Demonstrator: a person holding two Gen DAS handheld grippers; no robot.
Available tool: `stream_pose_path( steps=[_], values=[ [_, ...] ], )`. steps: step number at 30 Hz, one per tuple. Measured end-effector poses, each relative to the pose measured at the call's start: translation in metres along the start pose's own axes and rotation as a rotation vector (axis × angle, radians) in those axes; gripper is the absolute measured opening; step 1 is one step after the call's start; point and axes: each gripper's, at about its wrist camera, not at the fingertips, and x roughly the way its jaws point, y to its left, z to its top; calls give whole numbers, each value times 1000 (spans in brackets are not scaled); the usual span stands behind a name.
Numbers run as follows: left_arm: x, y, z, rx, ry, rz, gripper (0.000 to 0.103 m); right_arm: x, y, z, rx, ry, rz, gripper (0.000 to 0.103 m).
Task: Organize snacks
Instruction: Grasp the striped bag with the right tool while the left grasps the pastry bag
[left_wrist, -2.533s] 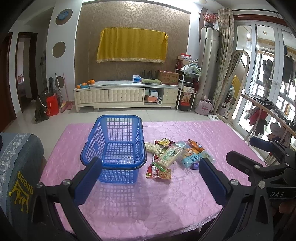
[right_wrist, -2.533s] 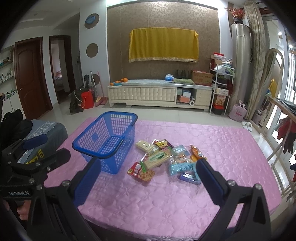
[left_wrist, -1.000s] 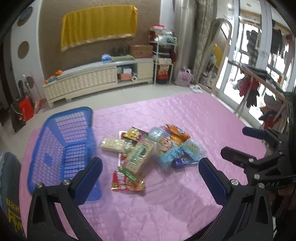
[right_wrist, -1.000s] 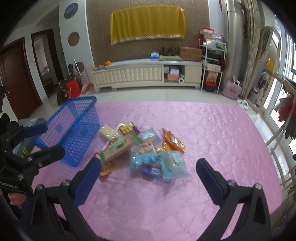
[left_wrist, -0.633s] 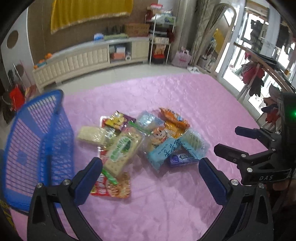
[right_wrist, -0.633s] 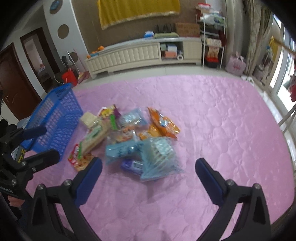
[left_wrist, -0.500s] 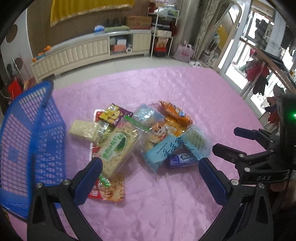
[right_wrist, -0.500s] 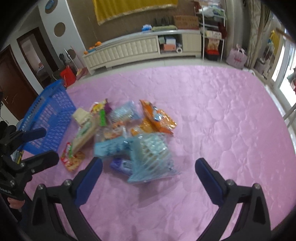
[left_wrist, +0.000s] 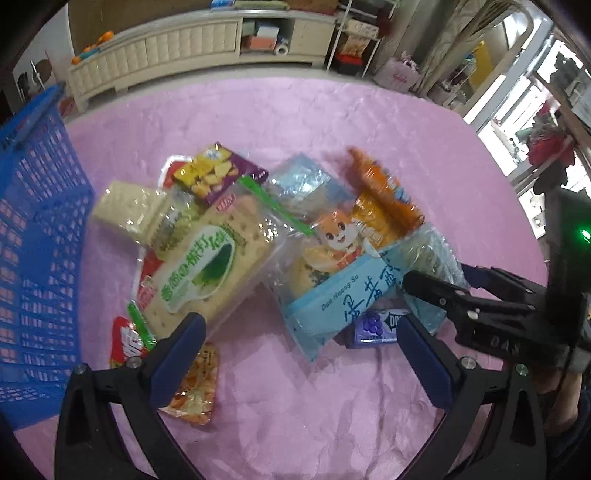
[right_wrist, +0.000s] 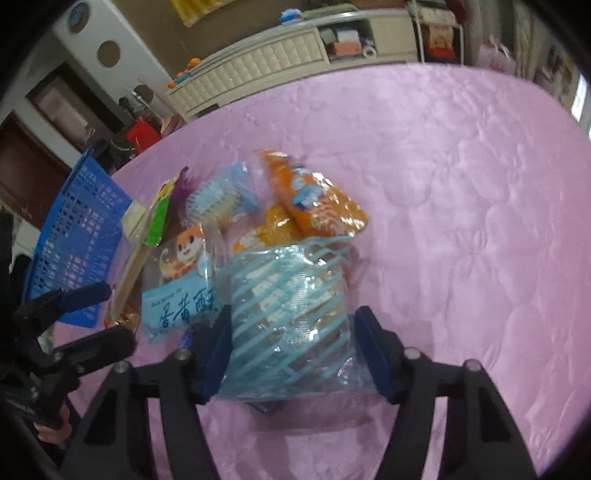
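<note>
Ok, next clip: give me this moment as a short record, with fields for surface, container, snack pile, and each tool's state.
surface: pink quilted cloth
container: blue plastic basket, at the left of the pile, no snacks seen inside
snack pile: about ten packets, overlapping, beside the basket
left tool: open, above the green cracker pack and the light blue pastry packet, holding nothing
right tool: jaws have just been closing, now either side of the clear blue-striped bag; grip not certain
</note>
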Motion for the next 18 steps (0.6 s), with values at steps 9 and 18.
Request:
stream_pose_path(
  steps=[9, 18],
  values=[
    [13, -15, 12, -22, 14, 35, 103, -24, -21, -9, 45, -92, -51, 62],
    [43, -27, 30, -46, 75, 83, 103, -25, -20, -3, 12, -107, -122, 59]
  ],
)
